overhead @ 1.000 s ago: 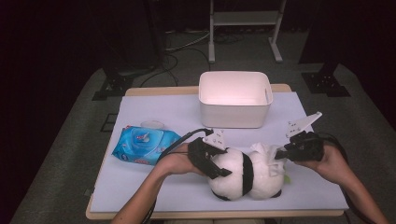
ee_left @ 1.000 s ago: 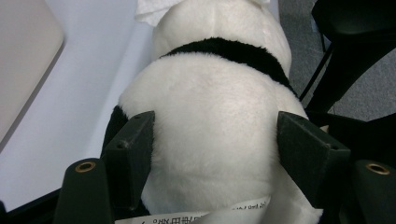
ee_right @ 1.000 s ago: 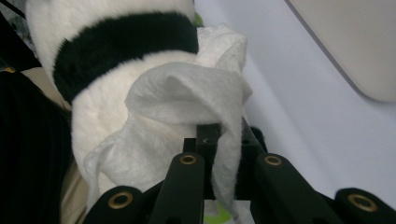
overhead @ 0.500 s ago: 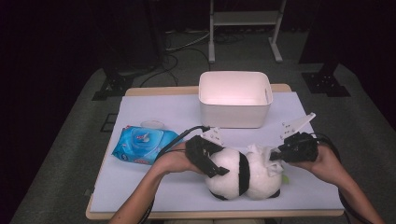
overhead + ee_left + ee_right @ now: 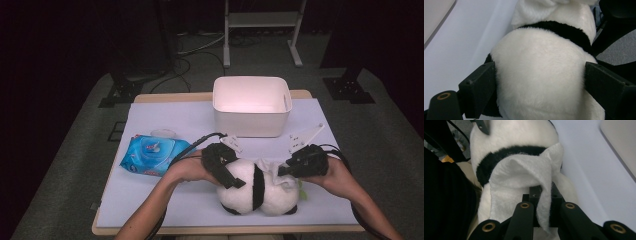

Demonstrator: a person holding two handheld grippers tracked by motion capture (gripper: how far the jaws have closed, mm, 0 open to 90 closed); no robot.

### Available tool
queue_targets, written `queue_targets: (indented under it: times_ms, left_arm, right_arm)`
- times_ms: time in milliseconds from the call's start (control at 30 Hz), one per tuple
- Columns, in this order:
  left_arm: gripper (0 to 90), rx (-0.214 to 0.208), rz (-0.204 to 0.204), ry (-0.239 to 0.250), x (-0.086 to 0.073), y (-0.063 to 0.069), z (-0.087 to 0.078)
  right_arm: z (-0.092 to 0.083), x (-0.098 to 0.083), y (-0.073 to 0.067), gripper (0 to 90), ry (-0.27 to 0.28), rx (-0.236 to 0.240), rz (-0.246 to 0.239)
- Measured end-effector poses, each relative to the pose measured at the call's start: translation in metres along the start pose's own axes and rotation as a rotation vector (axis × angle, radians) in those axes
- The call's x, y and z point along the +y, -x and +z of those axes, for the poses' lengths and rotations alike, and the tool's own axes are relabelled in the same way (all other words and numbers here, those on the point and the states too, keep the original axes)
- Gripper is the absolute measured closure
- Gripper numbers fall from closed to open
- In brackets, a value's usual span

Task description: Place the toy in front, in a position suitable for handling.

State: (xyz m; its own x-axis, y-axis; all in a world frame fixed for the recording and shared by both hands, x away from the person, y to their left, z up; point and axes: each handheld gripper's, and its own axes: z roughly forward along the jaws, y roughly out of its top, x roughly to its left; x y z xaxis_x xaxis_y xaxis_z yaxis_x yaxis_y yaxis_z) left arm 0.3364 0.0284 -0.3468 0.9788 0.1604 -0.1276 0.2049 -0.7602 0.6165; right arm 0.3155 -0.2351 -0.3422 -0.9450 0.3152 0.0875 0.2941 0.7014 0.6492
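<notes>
Wiping the plush panda [image 5: 255, 187] with the white wipe [image 5: 524, 177] looks like the work in hand, and the main risk is that the toy slides or rolls under the rubbing. The left claw [image 5: 539, 82] straddles the panda's round white body, and its jaws have just been opening; in the left claw's view the two black jaws stand at the fur on either side, spread wide, and I judge them released, not squeezing. With so little hold, a push from the right could shove the soft toy toward the near edge of the table [image 5: 165, 120] or turn it over. The right claw [image 5: 542, 202] is clenched on the wipe, which drapes loosely over its jaws; only a fold is pinched, so dragging it across thick fur could pull the sheet free or bunch it up. A cable trailing from the left claw could also snag the blue wipes pack [image 5: 152, 155] lying near the left edge.

The panda lies near the table's near edge, a little right of the middle, in front of the white tub [image 5: 251, 122] and well apart from it. It is a fat, fluffy toy, white with a black band round its middle and black patches low down, soft enough to give under any pressure. The wipe rests against its upper right side, just over the black band.
</notes>
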Motion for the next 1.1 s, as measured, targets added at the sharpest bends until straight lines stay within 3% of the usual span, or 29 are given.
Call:
queue_targets:
  times_ms: [267, 400, 567, 800, 933, 1100]
  left_arm:
    - [13.4, -0.002, 0.016, -0.03, 0.005, -0.003, 0.007]
    - [13.8, 0.008, 0.002, -0.048, 0.004, -0.004, 0.01]
    - [16.9, 0.005, -0.022, -0.034, 0.0, -0.009, 0.012]
    - [28.5, 0.003, -0.013, -0.034, -0.002, -0.01, 0.014]
    - [39.9, 0.005, 0.001, -0.015, -0.001, -0.011, 0.011]
    - [46.2, -0.005, 0.04, 0.024, 0.003, -0.014, 0.005]
  right_arm:
    - [0.021, 0.011, -0.003, 85.0, -0.033, 0.031, -0.018]
    - [0.026, 0.015, -0.003, 85.0, -0.042, 0.029, -0.032]
    - [0.028, 0.016, 0.0, 84.9, -0.039, 0.03, -0.023]
    - [0.03, 0.015, 0.003, 84.9, -0.037, 0.03, -0.019]
    - [0.029, 0.013, 0.006, 84.9, -0.022, 0.032, 0.002]
    - [0.021, 0.011, 0.012, 84.7, 0.008, 0.03, 0.018]
